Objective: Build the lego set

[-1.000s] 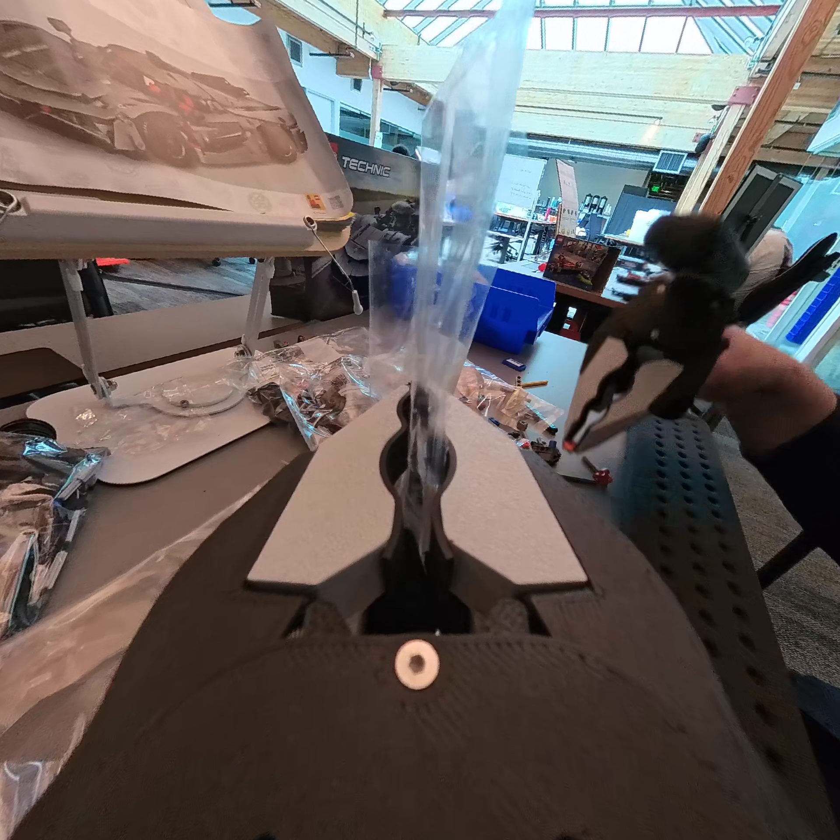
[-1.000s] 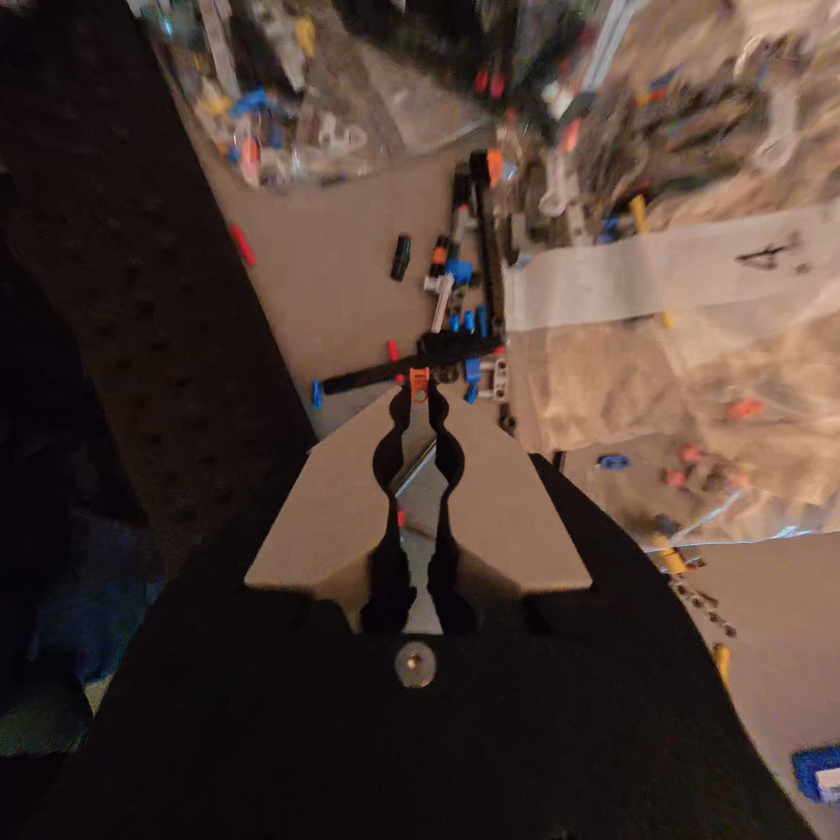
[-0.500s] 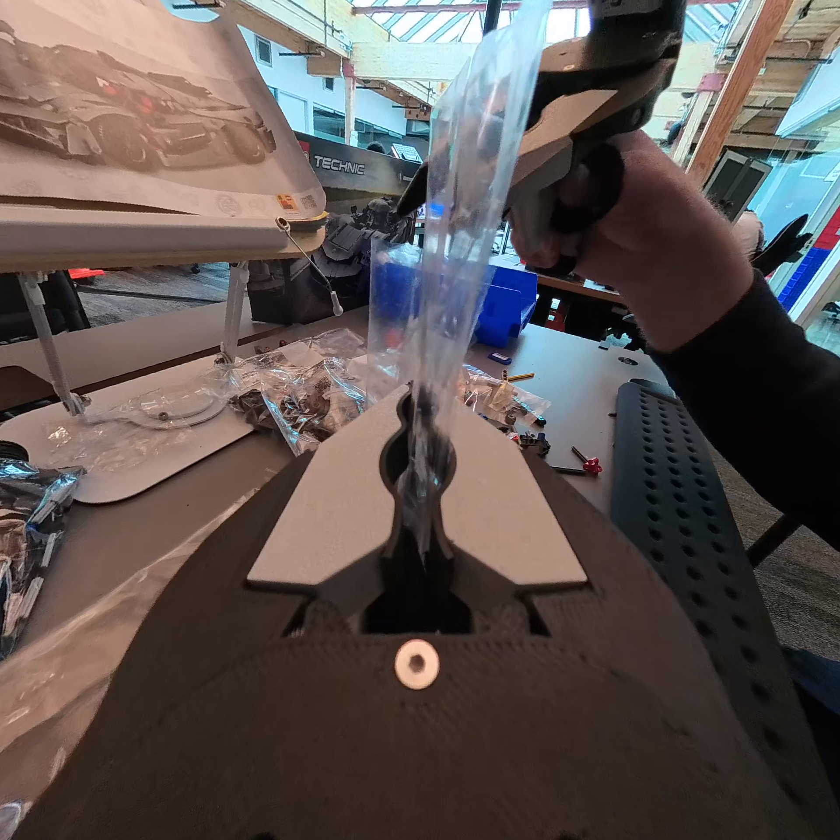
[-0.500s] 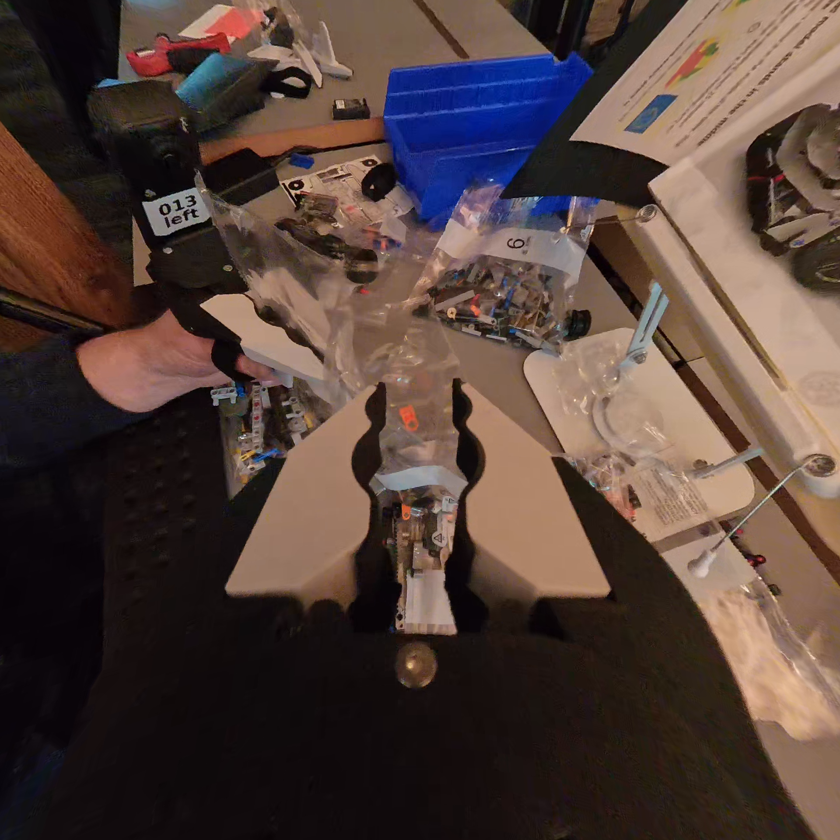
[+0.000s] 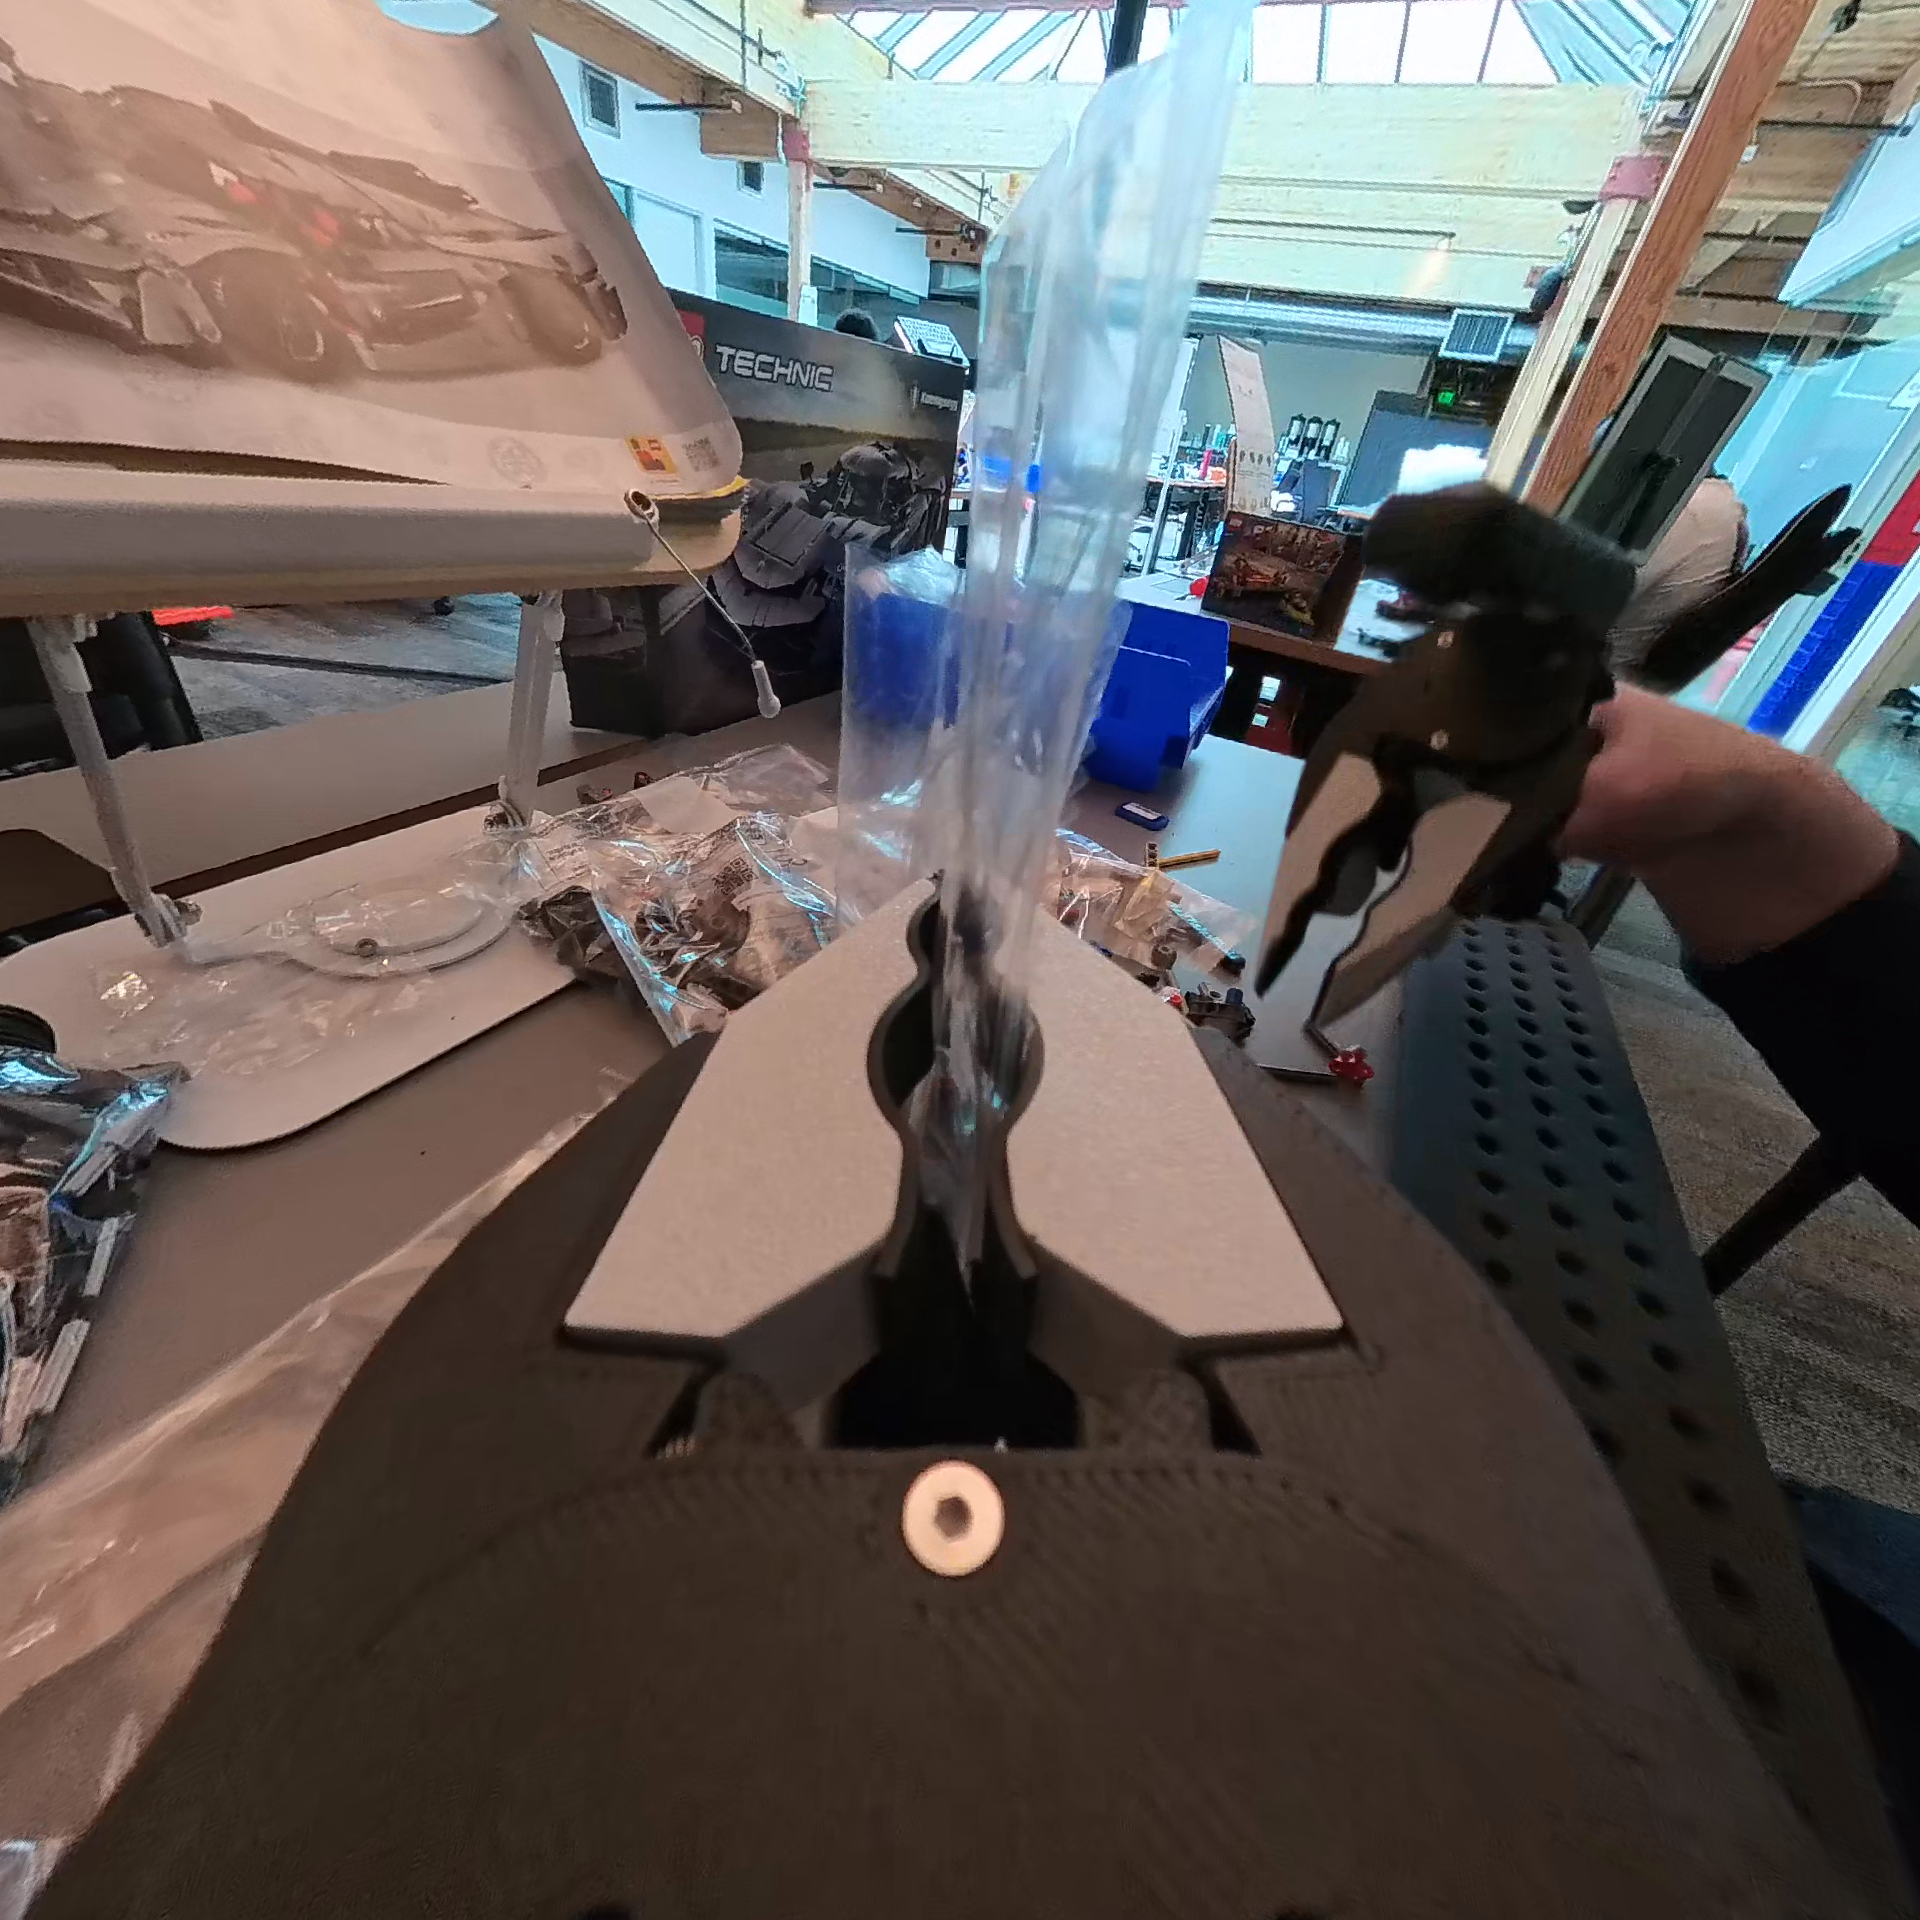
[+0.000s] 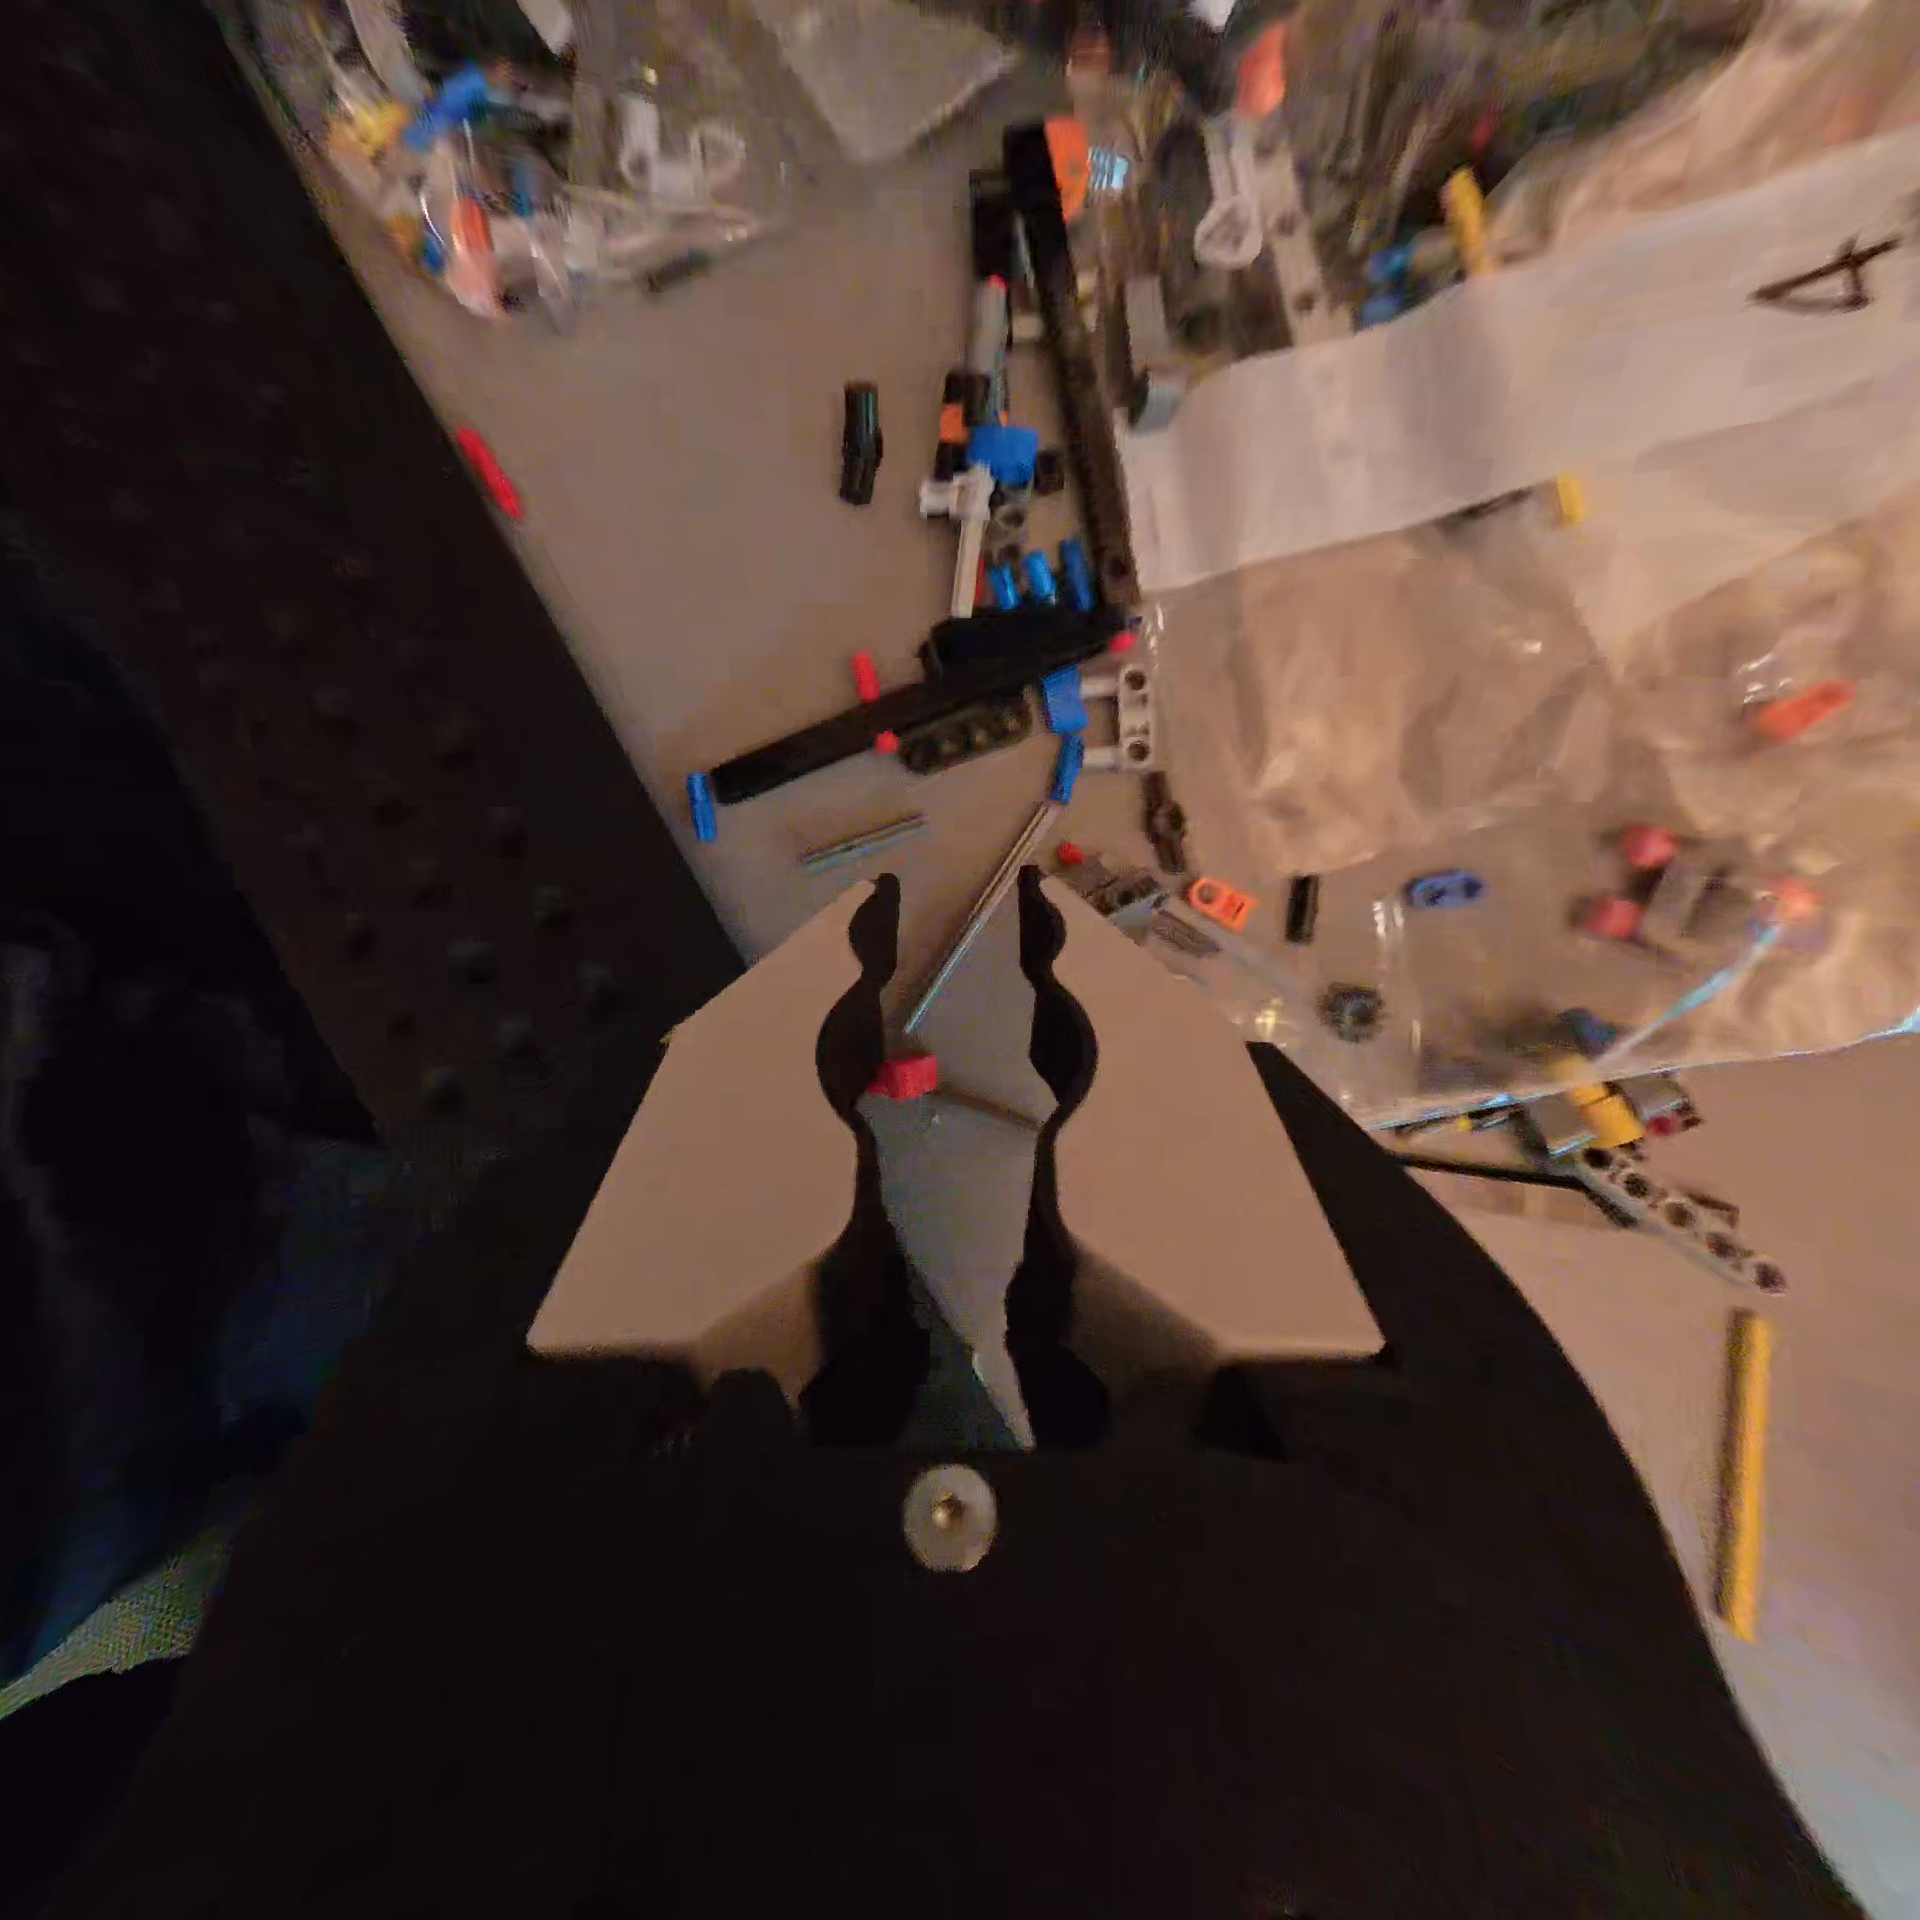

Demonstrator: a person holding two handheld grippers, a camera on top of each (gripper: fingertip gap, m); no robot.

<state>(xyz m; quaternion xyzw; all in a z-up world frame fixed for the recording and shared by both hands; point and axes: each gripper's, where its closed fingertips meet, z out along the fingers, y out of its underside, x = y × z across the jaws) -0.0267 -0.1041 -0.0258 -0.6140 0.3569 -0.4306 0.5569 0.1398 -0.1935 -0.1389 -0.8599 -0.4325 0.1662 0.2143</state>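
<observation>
My left gripper [image 5: 961,914] is shut on the lower end of an empty clear plastic bag [image 5: 1070,416] that stands up in front of it. My right gripper [image 5: 1294,1003] shows at the right of the left wrist view, open and pointing down at the table. In its own view the right gripper [image 6: 956,883] is open and empty just above loose pieces: a grey axle [image 6: 977,935], a small red piece [image 6: 904,1075], a black beam [image 6: 883,717] and an orange piece [image 6: 1218,902].
An instruction booklet [image 5: 260,260] rests on a white stand at the left. Sealed bags of parts [image 5: 675,894] lie behind my left gripper, with a blue bin [image 5: 1153,686] farther back. A dark perforated seat [image 5: 1538,1143] borders the table. A clear bag [image 6: 1455,675] and a yellow axle [image 6: 1740,1475] lie to the right. Across from one pair of fingers to the other is roughly 20 centimetres.
My right gripper was up at the top of the bag half a second ago and is now back down over the loose pieces, its jaws wider apart. My left gripper still holds the bag.
</observation>
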